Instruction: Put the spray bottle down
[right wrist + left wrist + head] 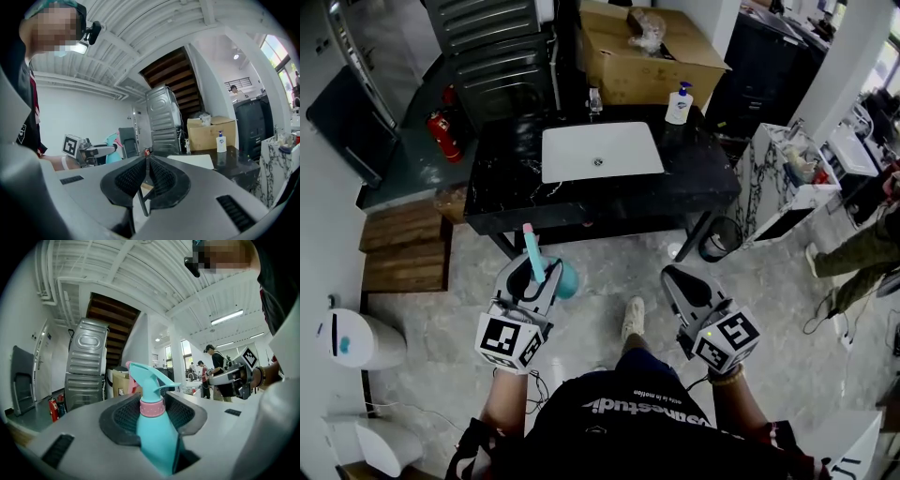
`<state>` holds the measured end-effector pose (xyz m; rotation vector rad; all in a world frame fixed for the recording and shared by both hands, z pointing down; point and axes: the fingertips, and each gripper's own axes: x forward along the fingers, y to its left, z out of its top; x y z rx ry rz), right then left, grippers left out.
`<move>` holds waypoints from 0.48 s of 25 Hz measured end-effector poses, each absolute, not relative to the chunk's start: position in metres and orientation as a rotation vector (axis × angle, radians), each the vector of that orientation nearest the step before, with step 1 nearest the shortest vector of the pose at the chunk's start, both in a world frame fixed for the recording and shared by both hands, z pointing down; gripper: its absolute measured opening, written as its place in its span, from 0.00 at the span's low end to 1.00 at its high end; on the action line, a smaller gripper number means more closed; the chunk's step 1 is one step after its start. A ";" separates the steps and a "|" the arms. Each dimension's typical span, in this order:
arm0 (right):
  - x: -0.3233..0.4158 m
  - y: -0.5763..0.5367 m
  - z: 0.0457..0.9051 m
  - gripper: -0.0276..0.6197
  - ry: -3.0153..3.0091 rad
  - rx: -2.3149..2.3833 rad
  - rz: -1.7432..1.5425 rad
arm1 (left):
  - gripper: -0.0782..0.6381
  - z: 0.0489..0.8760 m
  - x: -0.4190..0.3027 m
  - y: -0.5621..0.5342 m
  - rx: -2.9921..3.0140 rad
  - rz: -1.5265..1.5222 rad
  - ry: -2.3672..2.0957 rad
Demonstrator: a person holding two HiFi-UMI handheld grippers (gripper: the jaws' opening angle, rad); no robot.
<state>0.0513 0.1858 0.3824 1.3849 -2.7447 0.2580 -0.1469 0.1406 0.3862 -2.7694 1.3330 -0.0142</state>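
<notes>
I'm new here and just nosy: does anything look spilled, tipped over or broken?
Nothing stands out. The spray bottle sits upright in the left gripper, the soap bottle stands upright on the black counter by the sink, and no spill shows on the counter or floor.

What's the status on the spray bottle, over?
Left gripper shut on spray bottle, nozzle up. Right gripper shut, empty. Black counter ahead, bare near edge; nothing seen in the way.
</notes>
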 end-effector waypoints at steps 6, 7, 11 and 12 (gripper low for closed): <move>0.067 0.088 0.395 0.11 -2.771 1.335 0.260 | 0.35 0.397 -0.134 0.057 -2.760 -0.017 1.376; 0.069 0.068 0.395 0.11 -2.782 1.319 0.259 | 0.35 0.399 -0.131 0.040 -2.759 -0.023 1.388; 0.088 -0.016 0.391 0.11 -2.819 1.262 0.253 | 0.35 0.395 -0.117 -0.039 -2.725 -0.041 1.443; 0.093 -0.035 0.390 0.11 -2.828 1.246 0.256 | 0.35 0.392 -0.112 -0.059 -2.719 -0.041 1.453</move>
